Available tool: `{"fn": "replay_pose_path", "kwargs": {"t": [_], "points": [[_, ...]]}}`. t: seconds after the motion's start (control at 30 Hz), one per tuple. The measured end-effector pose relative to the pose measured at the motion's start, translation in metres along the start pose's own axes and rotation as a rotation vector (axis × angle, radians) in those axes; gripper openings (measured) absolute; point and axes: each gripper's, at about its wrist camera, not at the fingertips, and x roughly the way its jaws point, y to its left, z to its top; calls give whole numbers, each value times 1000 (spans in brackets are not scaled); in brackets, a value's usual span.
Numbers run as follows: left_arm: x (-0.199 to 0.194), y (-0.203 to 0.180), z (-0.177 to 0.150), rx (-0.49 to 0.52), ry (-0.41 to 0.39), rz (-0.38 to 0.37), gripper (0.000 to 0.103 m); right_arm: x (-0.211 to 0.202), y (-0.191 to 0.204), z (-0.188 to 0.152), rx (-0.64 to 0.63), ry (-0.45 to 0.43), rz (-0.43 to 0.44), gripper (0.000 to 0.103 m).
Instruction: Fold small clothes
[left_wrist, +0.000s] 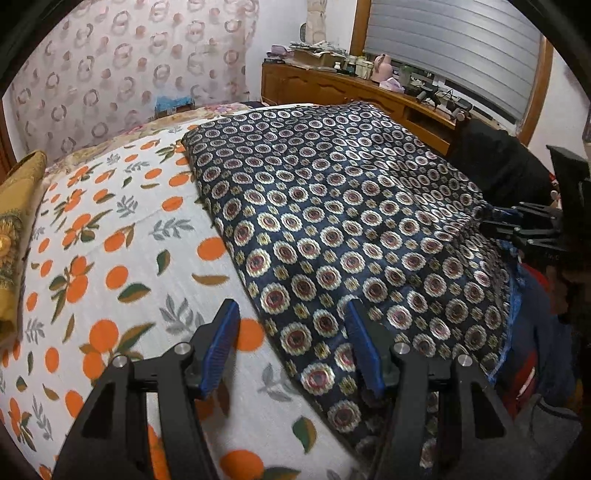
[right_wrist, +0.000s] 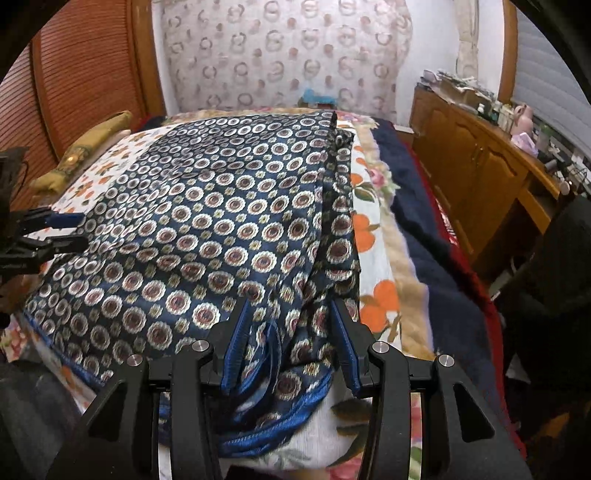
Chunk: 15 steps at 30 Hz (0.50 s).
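Left gripper (left_wrist: 291, 343): jaws standing apart, gripping nothing, straddling the cloth's left edge.
Right gripper (right_wrist: 290, 341): jaws partly apart, bunched blue-hemmed cloth corner sitting between them; pad contact unclear.
Patterned cloth (left_wrist: 351, 229): lying spread flat over the orange-print bedsheet (left_wrist: 122, 258).
Surroundings: wooden dresser (right_wrist: 476, 177) standing beside the bed.

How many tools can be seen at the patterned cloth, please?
2. The left tool hovers at the dark blue patterned cloth's near left edge; the right tool straddles its bunched near right corner. None seems hidden.
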Motion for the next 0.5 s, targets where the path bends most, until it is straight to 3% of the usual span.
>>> {"fn": "replay_pose_path", "kwargs": {"t": [0.2, 0.3, 0.43, 0.5], "points": [[-16, -3, -9, -9, -13, -10, 59, -5, 0, -7, -5, 6, -14, 41], [-19, -3, -12, -17, -15, -17, 59, -6, 4, -9, -22, 9, -17, 32], [-19, -5, -15, -19, -12, -25, 59, -6, 7, -9, -38, 9, -1, 9], [-20, -5, -16, -20, -14, -31, 59, -10, 8, -9, -44, -3, 7, 5]]}}
